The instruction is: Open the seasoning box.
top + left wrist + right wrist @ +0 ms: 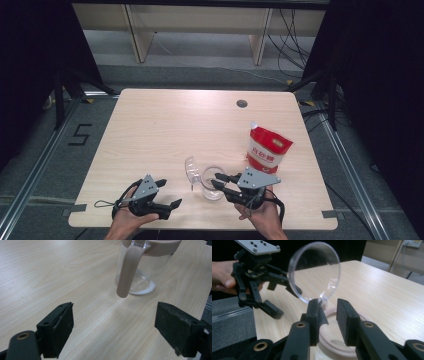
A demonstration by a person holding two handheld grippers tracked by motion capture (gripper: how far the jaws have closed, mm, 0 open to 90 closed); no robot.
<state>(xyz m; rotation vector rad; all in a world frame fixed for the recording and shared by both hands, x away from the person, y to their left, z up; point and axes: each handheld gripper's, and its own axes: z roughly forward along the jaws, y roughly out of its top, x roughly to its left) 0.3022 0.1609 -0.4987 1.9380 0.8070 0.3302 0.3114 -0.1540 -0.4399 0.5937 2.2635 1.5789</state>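
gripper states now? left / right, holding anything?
Left gripper: open wide, nothing between the jaws, short of the jar handle.
Right gripper: jaws part open over the jar rim, by the raised clear lid; no grip visible.

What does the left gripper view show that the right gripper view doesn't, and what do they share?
Left gripper view: the jug's beige handle and clear base, seen between the wide-open jaws of the left tool. Right gripper view: the jug's clear round lid flipped up, the right tool just over the jug's mouth with jaws slightly apart, and a hand. Both: the jug's beige rim and the wooden table.
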